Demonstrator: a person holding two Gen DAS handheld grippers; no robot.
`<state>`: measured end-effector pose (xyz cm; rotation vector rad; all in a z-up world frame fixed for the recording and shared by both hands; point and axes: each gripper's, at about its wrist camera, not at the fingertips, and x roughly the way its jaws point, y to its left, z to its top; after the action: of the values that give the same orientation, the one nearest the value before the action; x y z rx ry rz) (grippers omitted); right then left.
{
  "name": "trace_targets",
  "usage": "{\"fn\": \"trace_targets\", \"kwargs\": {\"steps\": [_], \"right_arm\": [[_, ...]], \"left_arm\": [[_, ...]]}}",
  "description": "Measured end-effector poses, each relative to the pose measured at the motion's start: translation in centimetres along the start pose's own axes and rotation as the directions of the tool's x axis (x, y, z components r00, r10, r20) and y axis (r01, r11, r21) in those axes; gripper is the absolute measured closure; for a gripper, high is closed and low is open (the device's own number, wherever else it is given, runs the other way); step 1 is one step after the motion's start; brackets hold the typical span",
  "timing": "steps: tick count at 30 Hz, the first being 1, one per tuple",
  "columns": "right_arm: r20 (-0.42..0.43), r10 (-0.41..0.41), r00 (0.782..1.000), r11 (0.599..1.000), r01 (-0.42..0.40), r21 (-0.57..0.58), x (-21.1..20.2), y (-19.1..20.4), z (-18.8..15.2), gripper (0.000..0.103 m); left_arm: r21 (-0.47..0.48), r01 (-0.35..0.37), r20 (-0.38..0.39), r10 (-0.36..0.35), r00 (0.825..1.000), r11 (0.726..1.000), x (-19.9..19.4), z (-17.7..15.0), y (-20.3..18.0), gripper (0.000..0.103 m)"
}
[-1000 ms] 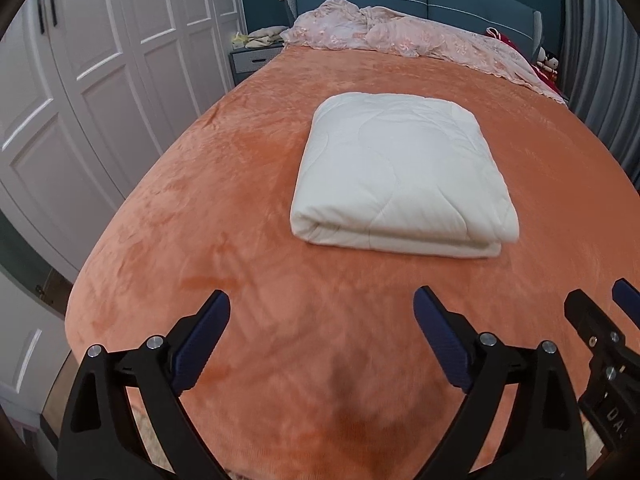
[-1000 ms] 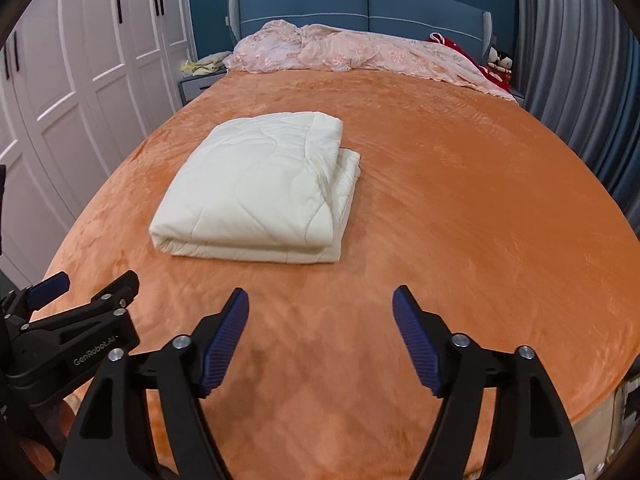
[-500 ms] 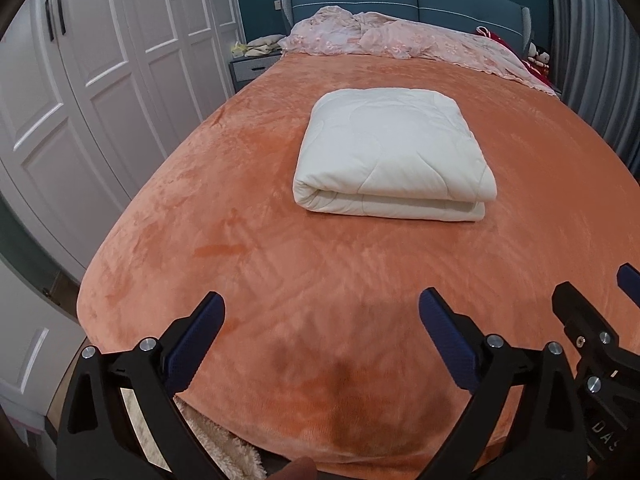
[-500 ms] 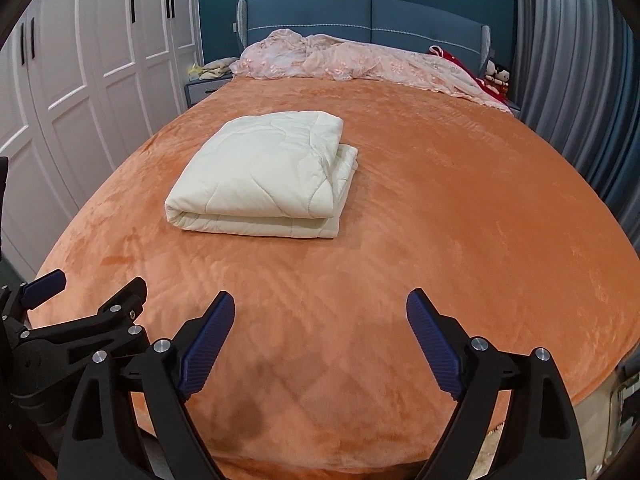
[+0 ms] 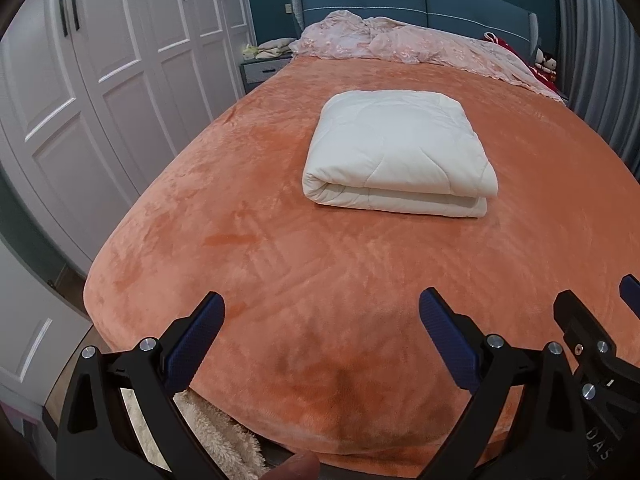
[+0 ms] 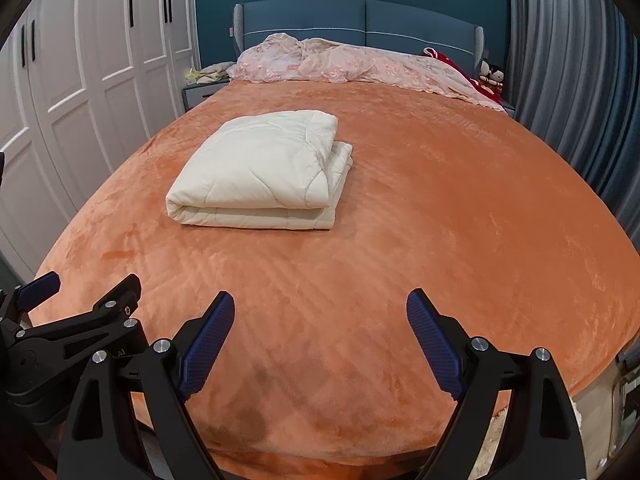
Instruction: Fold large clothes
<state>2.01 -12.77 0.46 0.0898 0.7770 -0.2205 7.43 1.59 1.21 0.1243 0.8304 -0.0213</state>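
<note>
Even, soft indoor light, sharp focus, heavy fisheye bending at edges.

black grippers point(image 6: 320, 344), blue ribbed pads point(image 6: 206, 346)

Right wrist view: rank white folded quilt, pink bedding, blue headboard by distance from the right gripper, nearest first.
From the right gripper, open over the foot of the bed:
1. White folded quilt, mid-bed, left of centre.
2. Pink bedding, bunched at the head of the bed.
3. Blue headboard, against the back wall.

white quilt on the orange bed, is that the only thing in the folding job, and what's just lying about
Job:
- folded white quilted blanket
- left gripper, right gripper, both open and empty

Lying about:
- crumpled pink floral bedding
- red cloth
- small dolls
</note>
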Motion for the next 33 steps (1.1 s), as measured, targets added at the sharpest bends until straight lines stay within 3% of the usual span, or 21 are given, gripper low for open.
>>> {"fn": "trace_targets", "kwargs": {"steps": [33], "right_arm": [[0.019,0.000,1.000,1.000,0.000,-0.003,-0.59,0.75,-0.42,0.017]], "left_arm": [[-0.001,-0.032,0.027,0.032,0.999,0.999,-0.89,-0.62,0.90,0.008]]}}
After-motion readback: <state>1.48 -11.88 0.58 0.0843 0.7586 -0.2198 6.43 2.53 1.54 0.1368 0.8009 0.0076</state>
